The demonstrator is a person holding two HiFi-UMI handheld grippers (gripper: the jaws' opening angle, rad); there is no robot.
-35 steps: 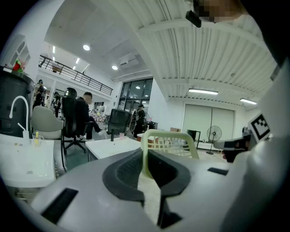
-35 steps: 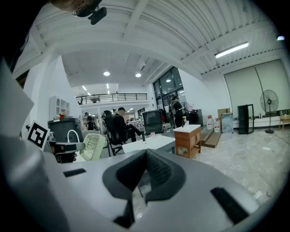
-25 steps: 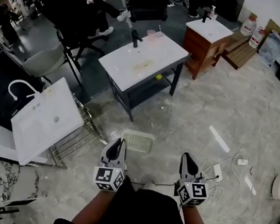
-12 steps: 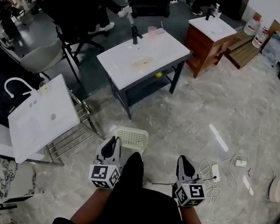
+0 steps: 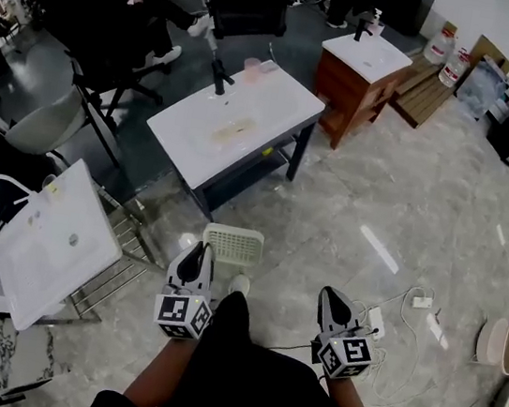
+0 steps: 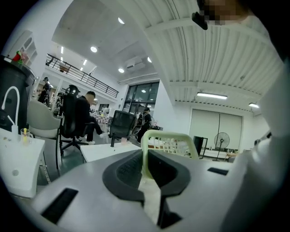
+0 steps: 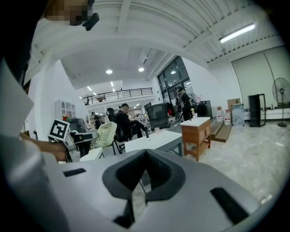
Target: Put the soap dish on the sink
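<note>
The left gripper (image 5: pixel 197 251) is clenched on one rim of the pale green soap dish (image 5: pixel 233 245), held in the air above the floor, well apart from the white sink (image 5: pixel 280 97) ahead; the right gripper (image 5: pixel 333 302) is closed on nothing; the hold looks thin — an edge pinch only — so the dish could swing, slip out on the way, or land tilted at the sink's near edge.

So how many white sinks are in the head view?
3: the white sink on the black frame, centre; the white sink on the brown wooden cabinet, beyond; the tilted white sink on the metal rack, left. Others may be hidden.
</note>
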